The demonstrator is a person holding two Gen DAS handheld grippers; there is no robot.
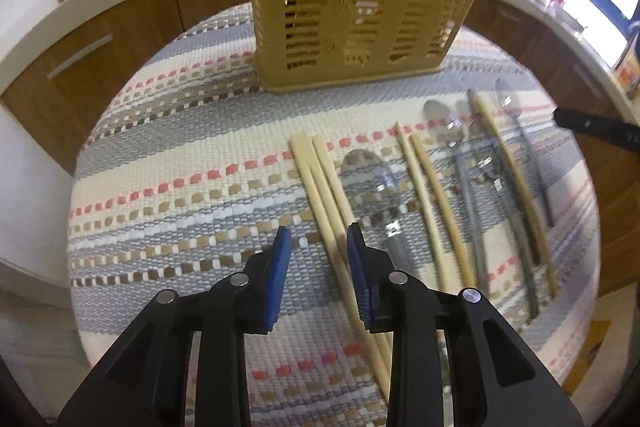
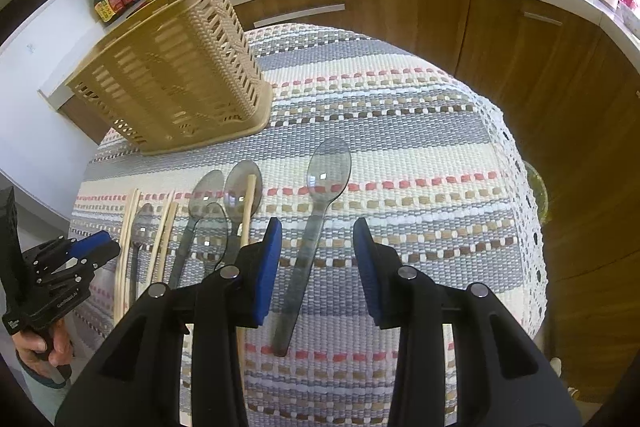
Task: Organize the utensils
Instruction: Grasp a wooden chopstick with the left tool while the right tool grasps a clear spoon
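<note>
While only the right view shows a hand [image 2: 42,347] | left gripper [image 1: 318,239] open astride chopsticks [image 1: 320,187] | right gripper [image 2: 316,231] open over clear spoon [image 2: 316,211].

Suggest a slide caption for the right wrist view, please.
Open right tongs straddle a clear spoon on the striped mat.

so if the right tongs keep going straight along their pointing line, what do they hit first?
Probably the lone clear spoon: its handle lies between the open right tongs, on the striped cloth. Nothing else sits in that line, though height above the spoon is unclear.
</note>
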